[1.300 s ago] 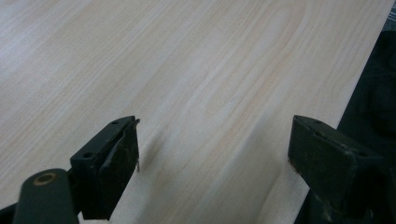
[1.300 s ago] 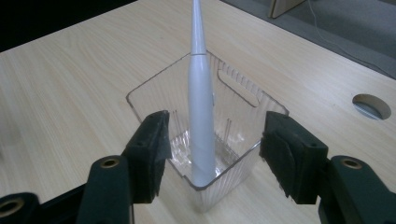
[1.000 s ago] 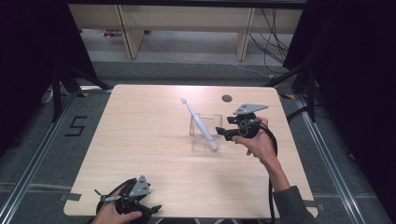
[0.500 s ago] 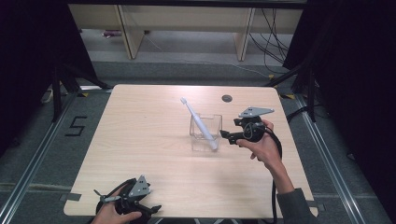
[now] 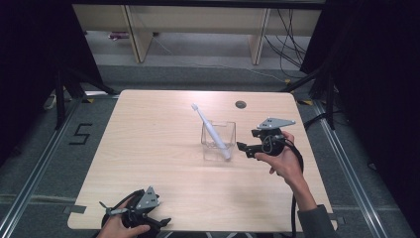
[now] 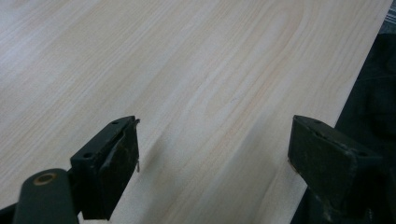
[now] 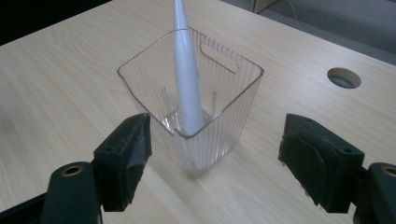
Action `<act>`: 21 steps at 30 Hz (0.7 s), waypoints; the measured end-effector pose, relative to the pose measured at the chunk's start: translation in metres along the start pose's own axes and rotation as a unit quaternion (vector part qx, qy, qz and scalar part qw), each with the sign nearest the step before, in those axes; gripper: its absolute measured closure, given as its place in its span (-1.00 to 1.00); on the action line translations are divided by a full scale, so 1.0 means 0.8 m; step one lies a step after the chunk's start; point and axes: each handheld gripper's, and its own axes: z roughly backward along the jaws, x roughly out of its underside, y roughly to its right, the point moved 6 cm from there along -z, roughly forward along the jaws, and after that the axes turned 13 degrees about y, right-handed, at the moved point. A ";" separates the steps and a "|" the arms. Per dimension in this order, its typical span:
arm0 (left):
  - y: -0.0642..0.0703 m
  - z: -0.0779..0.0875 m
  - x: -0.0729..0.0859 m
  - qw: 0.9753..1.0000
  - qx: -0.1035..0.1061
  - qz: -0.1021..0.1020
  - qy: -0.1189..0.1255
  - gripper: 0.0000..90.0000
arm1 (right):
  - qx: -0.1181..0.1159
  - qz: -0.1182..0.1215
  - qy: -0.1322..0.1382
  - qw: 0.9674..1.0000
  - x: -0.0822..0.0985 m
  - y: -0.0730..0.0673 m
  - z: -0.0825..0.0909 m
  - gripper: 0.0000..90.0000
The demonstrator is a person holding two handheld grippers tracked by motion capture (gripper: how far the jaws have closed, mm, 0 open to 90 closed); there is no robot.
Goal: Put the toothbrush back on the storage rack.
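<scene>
High view: fixed above, looking forward and down over the whole table [image 5: 148, 148]. Left gripper view: close, low over bare tabletop near its edge. Right gripper view: close on the clear cup [image 7: 194, 100] (shared with high view [image 5: 218, 141]).

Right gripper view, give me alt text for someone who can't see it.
A white toothbrush stands tilted in a clear ribbed cup on a wooden table. The right gripper sits just short of the cup, jaws open and touching nothing. A round hole is in the tabletop behind.
</scene>
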 end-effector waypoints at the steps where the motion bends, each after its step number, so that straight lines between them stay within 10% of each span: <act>1: 0.000 0.000 0.000 1.000 0.001 -0.001 -0.001 -0.65 | 0.000 0.009 -0.002 1.000 0.002 0.001 0.001 -0.44; 21: 0.001 -0.001 0.001 1.000 0.001 0.000 -0.003 -0.65 | -0.007 0.007 -0.019 1.000 0.026 -0.018 0.016 -0.48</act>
